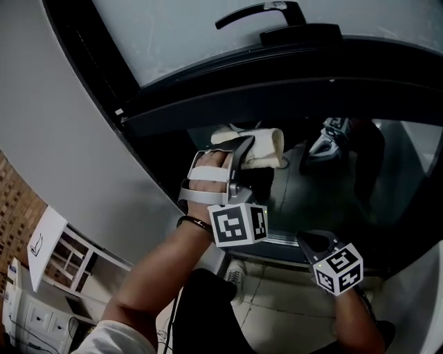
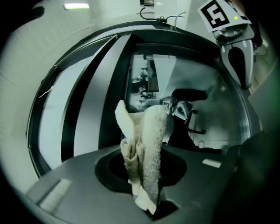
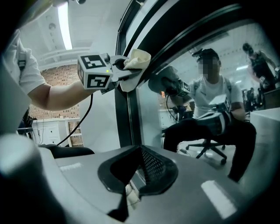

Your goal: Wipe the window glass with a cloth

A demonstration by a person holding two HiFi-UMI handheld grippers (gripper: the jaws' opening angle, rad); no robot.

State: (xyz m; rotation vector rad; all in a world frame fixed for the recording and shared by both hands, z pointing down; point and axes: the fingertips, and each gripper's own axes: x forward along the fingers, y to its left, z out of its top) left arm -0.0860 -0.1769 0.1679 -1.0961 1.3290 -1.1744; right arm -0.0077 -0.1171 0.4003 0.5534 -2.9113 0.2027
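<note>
Your left gripper is clamped on the cloth. In the left gripper view the cream terry cloth stands bunched between the jaws, and its loose ends stick up past the tips.

Head view: you hold the cloth high on the window glass, just under the dark window frame and near the pane's left edge. From the right gripper view the cloth sits where the glass meets the frame upright. Whether it presses on the glass or on the frame edge cannot be settled.

A black window handle is mounted on the frame above.

Your right gripper hangs lower and to the right, well apart from the cloth. It is near the bottom of the pane and is not touching it. In its own view the jaws are drawn together at the tips with nothing between them.

The left gripper view catches the right gripper at its upper right.

A seated person on an office chair shows at the glass.
</note>
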